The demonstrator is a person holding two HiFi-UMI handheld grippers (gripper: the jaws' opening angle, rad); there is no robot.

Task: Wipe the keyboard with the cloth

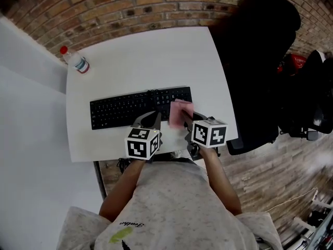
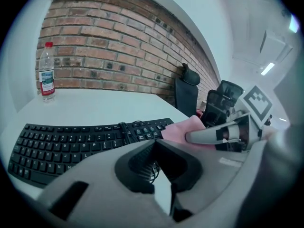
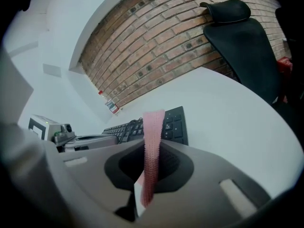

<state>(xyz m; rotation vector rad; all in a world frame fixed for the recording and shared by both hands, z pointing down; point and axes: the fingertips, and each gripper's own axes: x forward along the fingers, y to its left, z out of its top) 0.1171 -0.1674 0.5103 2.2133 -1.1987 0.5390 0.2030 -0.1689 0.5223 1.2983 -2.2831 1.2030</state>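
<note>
1. R gripper (image 1: 186,123): jaws closed on pink cloth (image 3: 153,137). In right gripper view the cloth is pinched edge-on and stands up past the jaw tips.
2. L gripper (image 1: 151,120): jaws together, nothing between them (left gripper view).
3. Cloth pos.: over the right end of the black keyboard (image 1: 135,108), at the numpad and near-right corner (head view). Can't confirm contact w/ the keys.
4. L gripper sits at the keyboard's near edge, right of centre, just beside the R gripper. Both point away from the person.
5. Keyboard lies lengthwise near the front edge of the white table (image 1: 156,56).
6. Clear bottle (image 1: 77,60), red cap, upright at the far-left table corner, well apart from the keyboard.
7. Surroundings: brick wall (image 1: 130,4) behind the table, black office chair (image 1: 255,61) at its right side.
</note>
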